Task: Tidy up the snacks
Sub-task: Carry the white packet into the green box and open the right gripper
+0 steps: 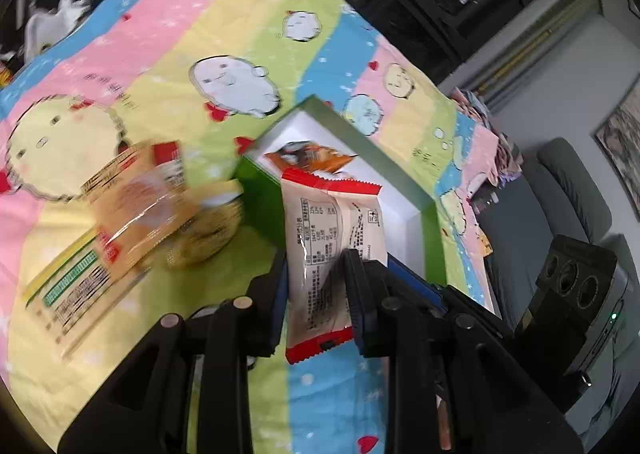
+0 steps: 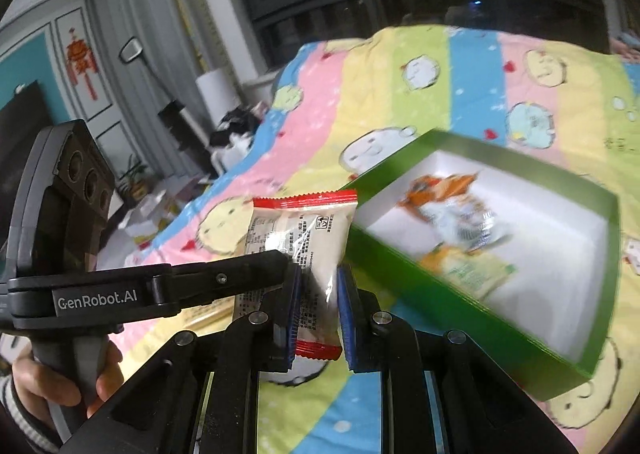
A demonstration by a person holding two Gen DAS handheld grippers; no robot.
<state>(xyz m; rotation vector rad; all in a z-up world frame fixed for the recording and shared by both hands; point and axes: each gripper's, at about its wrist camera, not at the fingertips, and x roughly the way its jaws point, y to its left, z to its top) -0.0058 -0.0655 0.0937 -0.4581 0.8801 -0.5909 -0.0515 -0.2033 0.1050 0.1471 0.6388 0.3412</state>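
Fingers [image 1: 316, 286] [image 2: 318, 294] of both grippers clamped on one crinkly red-edged packet [image 1: 332, 238] above green box [image 2: 452, 282].

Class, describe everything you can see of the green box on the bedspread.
The green cardboard box is a shallow, open rectangular tray, green outside with a white inside. It rests lidless on the striped cartoon bedspread. Inside lie an orange snack packet and at least one more blurred wrapper. No gripper touches it; a cream, red-edged snack packet is held in front of it.

Both grippers point downward with jaws nearly closed: the left gripper [image 1: 316, 286], the right gripper [image 2: 318, 290]. A hand [image 2: 60, 378], apparently the left, grips its handle.
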